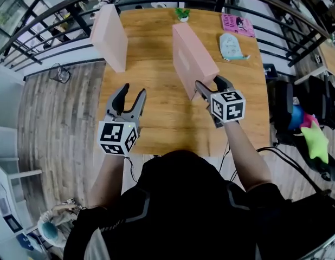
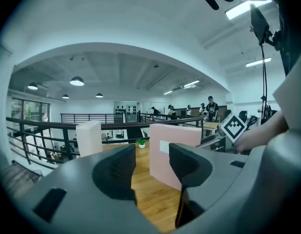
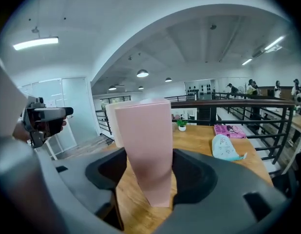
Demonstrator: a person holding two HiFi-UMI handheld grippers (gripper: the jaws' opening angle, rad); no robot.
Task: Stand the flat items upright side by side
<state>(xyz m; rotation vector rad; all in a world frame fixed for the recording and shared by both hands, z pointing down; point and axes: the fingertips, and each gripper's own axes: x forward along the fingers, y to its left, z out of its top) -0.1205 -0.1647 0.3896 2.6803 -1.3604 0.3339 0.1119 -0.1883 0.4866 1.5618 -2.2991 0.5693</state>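
Two pink slab boxes stand on edge on a wood-grain table [image 1: 156,118].
The right gripper [image 1: 206,83] pinches the near pink box [image 1: 192,58], a smooth, matte rectangle at the table's centre. The second pink box [image 1: 109,37] stands well apart at ten o'clock. The left gripper [image 1: 133,91] hangs spread and empty.

Black top [image 1: 211,215] with grey stripes, grey left gripper [image 1: 133,90] and right gripper [image 1: 209,83], dark jaws, black-and-white marker cubes [image 1: 117,138]
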